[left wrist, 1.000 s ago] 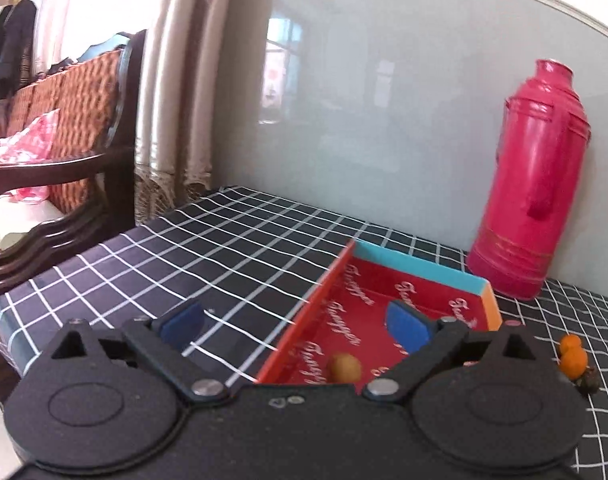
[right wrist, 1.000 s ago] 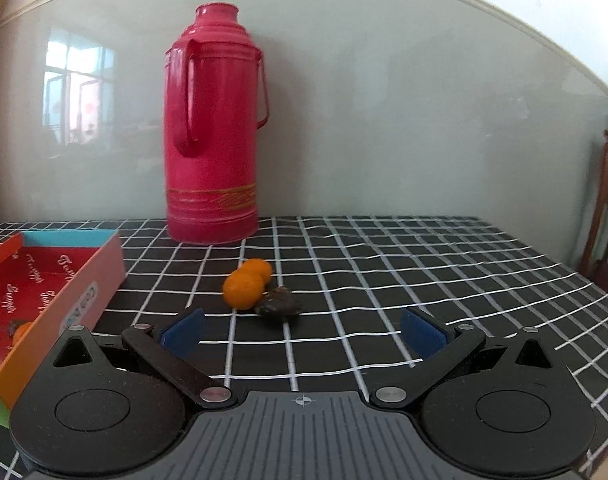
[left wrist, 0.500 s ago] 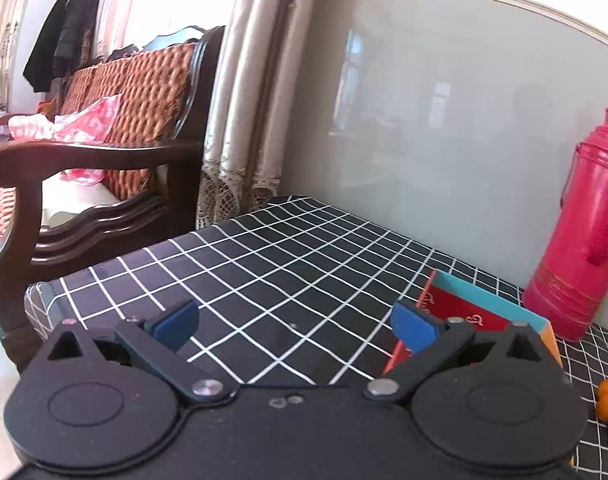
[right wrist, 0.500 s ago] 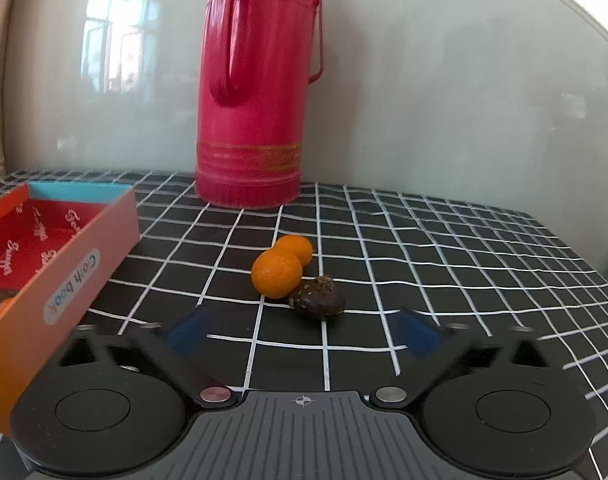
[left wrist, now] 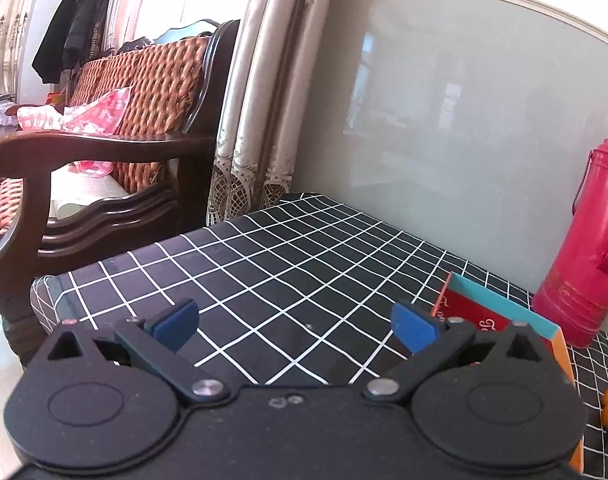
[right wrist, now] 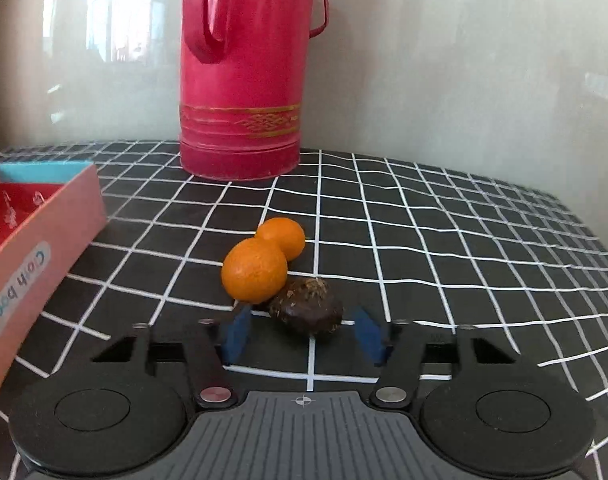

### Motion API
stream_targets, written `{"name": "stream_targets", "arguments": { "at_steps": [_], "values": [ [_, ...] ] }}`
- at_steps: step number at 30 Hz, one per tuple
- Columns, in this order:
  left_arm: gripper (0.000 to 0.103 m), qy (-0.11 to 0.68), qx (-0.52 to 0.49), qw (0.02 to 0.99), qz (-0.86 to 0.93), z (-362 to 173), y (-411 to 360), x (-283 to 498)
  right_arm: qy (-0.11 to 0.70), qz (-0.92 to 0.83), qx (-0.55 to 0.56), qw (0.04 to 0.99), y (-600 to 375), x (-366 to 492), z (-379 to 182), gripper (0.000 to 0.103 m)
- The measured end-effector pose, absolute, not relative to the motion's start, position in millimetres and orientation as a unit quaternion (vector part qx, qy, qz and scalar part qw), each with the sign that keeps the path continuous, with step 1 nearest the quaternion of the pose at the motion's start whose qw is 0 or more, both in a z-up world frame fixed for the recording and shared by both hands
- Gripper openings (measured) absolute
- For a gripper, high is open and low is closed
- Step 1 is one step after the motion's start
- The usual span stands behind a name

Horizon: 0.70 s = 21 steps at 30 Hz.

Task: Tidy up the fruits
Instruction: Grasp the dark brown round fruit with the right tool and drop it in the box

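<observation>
1. Now the right hand-held gripper (right wrist: 302, 334) sits low over the table (right wrist: 443, 248), its jaws closing, with blue pads on either side of a dark brown fruit (right wrist: 307, 312); the pads do not yet press on it, and a gap shows at each side.
2. Just beyond the left pad (right wrist: 236, 336) lies the nearer orange (right wrist: 254, 270), touching the dark brown fruit.
3. Behind that orange, farther from the right hand-held gripper, sits a 2nd orange (right wrist: 282, 238), touching the first.
4. Well beyond the fruits, straight ahead of the right hand-held gripper, a red thermos (right wrist: 244, 68) stands upright against the grey wall panel (right wrist: 463, 80).
5. To the left of the right hand-held gripper lies an open box (right wrist: 36, 248) with a pink outer wall, a red inside and a teal far end; what it holds cannot be made out from here.
6. Meanwhile the left hand-held gripper (left wrist: 295, 325) has its jaws spread wide with nothing between them, only bare black-and-white checked cloth.
7. Right of the left hand-held gripper, the box's corner (left wrist: 499, 312) shows just behind the right pad, and the thermos (left wrist: 583, 256) stands beyond it.
8. Far to its left are a wooden sofa (left wrist: 116, 152) and curtains (left wrist: 260, 100).
</observation>
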<state>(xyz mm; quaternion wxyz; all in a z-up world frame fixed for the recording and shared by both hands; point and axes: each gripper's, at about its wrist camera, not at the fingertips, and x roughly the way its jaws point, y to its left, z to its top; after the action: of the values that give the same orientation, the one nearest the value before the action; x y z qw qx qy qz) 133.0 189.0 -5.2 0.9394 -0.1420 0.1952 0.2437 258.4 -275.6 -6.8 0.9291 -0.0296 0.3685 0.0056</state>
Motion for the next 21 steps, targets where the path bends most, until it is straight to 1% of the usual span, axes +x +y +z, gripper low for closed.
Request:
{"name": "stream_targets", "arguments": {
  "at_steps": [4, 11, 14, 17, 21],
  "values": [
    [0.097, 0.198, -0.142, 0.939, 0.244, -6.2, 189.5, 133.8, 0.365, 0.003, -0.031, 0.931, -274.8, 259.3, -7.4, 0.041],
    [0.097, 0.199, -0.146, 0.937, 0.245, -6.6, 190.0, 133.4, 0.351, 0.01, -0.03, 0.936, -269.2, 247.5, -2.6, 0.04],
    [0.097, 0.2, -0.146, 0.937, 0.246, -6.2, 190.8, 133.7, 0.338, 0.026, -0.008, 0.941, -266.3, 236.1, 5.3, 0.04],
    [0.097, 0.202, -0.153, 0.935, 0.249, -6.8, 193.6, 132.9, 0.315, 0.071, 0.012, 0.946, -255.7, 221.2, 17.8, 0.04],
    [0.097, 0.203, -0.154, 0.933, 0.255, -7.7, 193.4, 132.1, 0.275, 0.146, 0.005, 0.95, -227.6, 196.0, 34.4, 0.04]
  ]
}}
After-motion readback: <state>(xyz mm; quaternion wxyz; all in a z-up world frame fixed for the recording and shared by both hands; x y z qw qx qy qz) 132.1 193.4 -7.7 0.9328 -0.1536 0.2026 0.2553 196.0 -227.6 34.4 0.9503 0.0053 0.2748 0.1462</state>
